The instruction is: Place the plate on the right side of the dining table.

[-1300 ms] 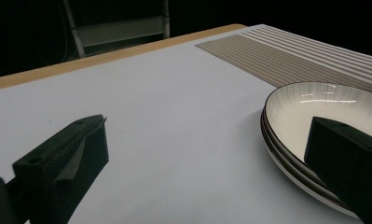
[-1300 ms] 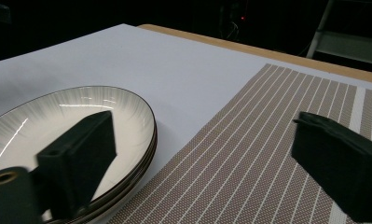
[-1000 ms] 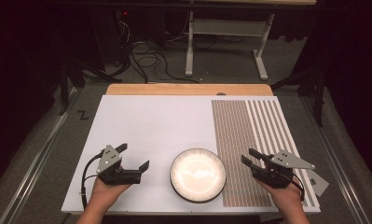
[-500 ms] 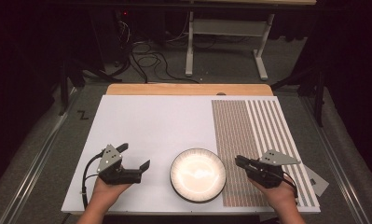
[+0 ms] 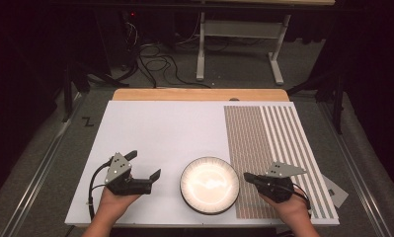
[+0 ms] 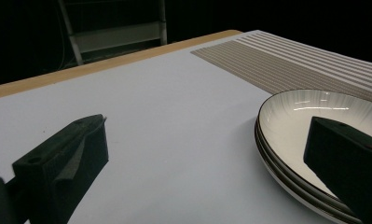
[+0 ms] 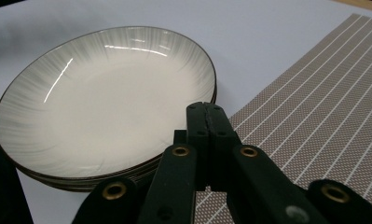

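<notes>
My right gripper (image 5: pixel 248 177) has slid in with jaws just closed together on nothing, beside the round white dark-rimmed plates (image 5: pixel 209 184), nearer than my wide-open left gripper (image 5: pixel 144 165).

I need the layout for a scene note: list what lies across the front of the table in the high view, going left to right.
left gripper → stack of plates → right gripper → striped placemat, which runs under the right gripper and on to the table's right edge.

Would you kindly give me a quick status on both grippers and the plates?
Left gripper open, beside the plates. Right gripper shut, empty, jaws just closed, tips at the plates' rim. Nothing in the way.
</notes>
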`<control>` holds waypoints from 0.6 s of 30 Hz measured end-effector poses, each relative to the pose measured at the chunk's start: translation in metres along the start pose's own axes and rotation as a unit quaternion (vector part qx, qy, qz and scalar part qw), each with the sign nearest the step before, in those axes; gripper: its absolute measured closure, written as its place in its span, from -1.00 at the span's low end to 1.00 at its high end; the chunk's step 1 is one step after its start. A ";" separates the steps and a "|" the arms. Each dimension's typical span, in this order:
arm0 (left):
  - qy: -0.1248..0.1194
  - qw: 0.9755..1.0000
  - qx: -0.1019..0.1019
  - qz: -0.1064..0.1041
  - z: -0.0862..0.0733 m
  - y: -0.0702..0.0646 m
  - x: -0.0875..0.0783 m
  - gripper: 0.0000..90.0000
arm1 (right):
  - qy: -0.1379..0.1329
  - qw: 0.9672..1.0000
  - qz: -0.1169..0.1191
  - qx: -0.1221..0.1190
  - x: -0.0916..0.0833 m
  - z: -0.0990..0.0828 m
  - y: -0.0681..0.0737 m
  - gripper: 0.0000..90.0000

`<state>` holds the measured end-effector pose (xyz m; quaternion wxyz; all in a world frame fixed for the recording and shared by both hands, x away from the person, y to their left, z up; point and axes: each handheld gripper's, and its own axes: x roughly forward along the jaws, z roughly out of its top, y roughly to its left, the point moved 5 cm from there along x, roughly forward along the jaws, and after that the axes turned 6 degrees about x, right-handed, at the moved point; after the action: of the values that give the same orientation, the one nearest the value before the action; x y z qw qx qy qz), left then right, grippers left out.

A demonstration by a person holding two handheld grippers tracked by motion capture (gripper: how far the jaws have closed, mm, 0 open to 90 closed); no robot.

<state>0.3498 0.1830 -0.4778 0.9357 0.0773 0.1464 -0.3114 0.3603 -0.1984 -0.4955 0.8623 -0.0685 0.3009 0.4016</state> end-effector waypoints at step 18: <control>0.003 1.000 0.004 -0.006 0.000 -0.002 0.000 -0.99 | 0.048 0.998 0.017 -0.028 0.013 -0.007 0.011 1.00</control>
<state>0.3489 0.1809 -0.4776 0.9332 0.0814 0.1483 -0.3172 0.3553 -0.1849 -0.5075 0.8379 -0.1062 0.3314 0.4206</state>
